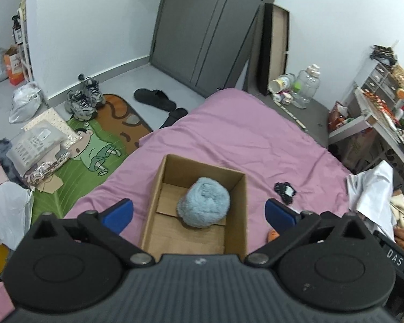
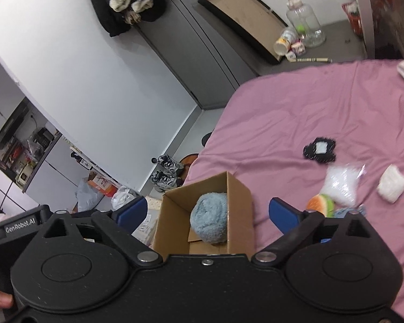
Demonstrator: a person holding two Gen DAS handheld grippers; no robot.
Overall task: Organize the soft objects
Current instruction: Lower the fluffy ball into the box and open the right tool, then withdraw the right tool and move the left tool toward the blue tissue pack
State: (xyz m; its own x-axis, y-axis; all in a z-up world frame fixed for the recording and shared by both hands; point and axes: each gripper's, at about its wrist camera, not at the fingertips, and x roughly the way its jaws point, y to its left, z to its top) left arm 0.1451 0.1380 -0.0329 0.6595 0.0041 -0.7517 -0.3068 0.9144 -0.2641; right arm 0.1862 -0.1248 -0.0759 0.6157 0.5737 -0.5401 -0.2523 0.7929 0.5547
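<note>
Both pairs of blue fingers are spread wide and empty: my left gripper (image 1: 199, 212) and right gripper (image 2: 207, 212) hover above the cardboard box (image 1: 159, 185). Inside it, against the right wall, sits the fluffy blue ball (image 1: 204, 204), light and squashy by my guess. Right of the box on the pink bedspread (image 2: 309, 113) lie a black fuzzy piece (image 2: 320, 149), a burger plush (image 2: 320, 204), a crinkly clear bag (image 2: 342, 183) and a white pad (image 2: 392, 184). I'd pinch each across its middle.
</note>
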